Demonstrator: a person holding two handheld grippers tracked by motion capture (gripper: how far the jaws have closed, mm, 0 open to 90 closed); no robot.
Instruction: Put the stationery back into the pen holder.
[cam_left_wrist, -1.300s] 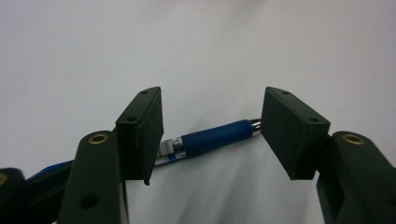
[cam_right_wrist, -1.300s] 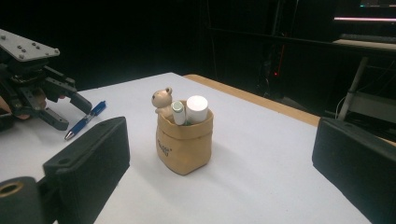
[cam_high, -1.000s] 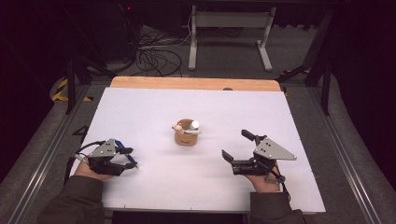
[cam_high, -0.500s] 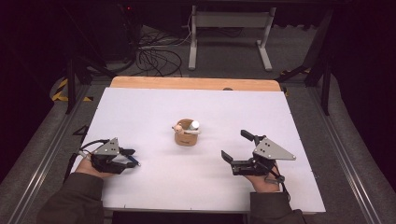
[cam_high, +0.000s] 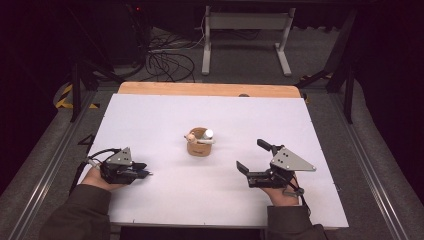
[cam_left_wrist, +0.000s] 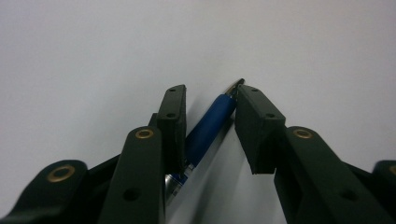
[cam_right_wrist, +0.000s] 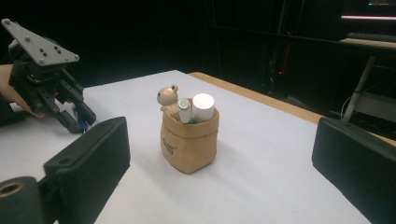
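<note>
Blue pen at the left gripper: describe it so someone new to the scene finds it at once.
On the white table, look near its left front edge, well left of the tan fabric pouch at the centre. There the blue plastic pen with a metal tip lies flat between the black fingers of the left gripper, which have just been closing. Unlike the pouch's upright items, it lies loose on the tabletop.

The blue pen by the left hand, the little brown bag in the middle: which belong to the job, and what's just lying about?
In the job:
- blue pen
- left gripper, jaws closing around it
- brown bag

Lying about:
- floor cables
- metal stand
</note>
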